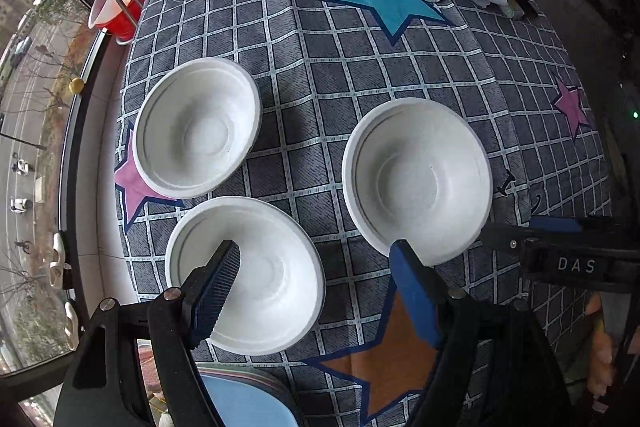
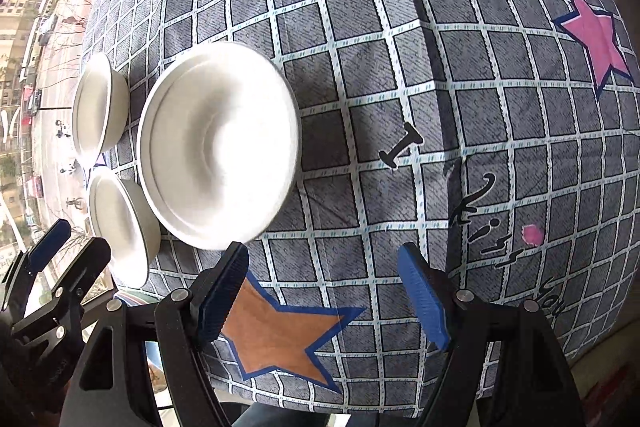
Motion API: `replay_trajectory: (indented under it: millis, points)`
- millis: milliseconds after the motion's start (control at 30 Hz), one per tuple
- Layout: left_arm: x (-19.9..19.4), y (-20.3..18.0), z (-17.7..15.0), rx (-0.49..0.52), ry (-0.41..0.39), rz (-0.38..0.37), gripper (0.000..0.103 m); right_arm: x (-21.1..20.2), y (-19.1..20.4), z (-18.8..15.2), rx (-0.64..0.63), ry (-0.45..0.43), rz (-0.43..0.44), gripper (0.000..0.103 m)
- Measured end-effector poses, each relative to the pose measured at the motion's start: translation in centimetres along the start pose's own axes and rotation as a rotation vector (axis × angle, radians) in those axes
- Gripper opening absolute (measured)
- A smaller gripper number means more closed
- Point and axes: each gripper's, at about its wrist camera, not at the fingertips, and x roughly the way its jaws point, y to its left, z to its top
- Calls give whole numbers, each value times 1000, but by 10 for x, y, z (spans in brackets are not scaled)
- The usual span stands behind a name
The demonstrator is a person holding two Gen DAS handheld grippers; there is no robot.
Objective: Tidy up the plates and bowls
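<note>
Landmark: the orange star [image 1: 394,351] printed on the checked cloth of the surface [image 1: 320,39]; every place below is read from it.
Far-left bowl [image 1: 196,127]: beyond the star and furthest left, upright, sitting partly on a pink star; apart from the other two.
Near bowl [image 1: 256,275]: just left of the orange star, upright, empty, touching neither neighbour.
Left gripper [image 1: 314,291]: my jaws stand wide open, holding nothing; the left pad hangs over this near bowl, the right pad above the star's upper tip.
Right bowl [image 1: 416,179]: just beyond the star, upright, empty, a double line at its rim; whether it is two nested bowls I cannot tell.
Right gripper [image 2: 324,295]: jaws open and empty above the orange star, the right bowl close ahead of my left pad.
Handling: I judge these thin, light, moulded disposable bowls, a little flexible and easy to dent or send skidding on the cloth.
Hold: pinch a rim, one pad inside and one outside, squeezing gently, then lift and nest.
</note>
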Motion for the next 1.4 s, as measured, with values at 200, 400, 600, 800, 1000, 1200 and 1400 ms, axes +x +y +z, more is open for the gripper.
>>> replay_trajectory:
  millis: [200,400,600,800,1000,1200,1400]
  points:
    - [34,-18,33,82,33,62,80,11,-1,35,27,-13,39,78]
    - [66,-28,51,105,88,73,80,24,-1,71,14,13,52,78]
    - [95,-26,54,61,184,32,40,33,16,94,-53,22,13,37]
    - [102,-13,54,-11,205,-31,34,32,21,104,-99,47,38,21]
    - [102,-40,37,38,215,-54,34,34,13,85,-94,75,62,21]
    - [103,-70,11,121,215,-65,34,25,-10,61,-80,93,36,21]
    - [101,-93,-28,180,235,-89,34,18,-34,31,-65,125,16,22]
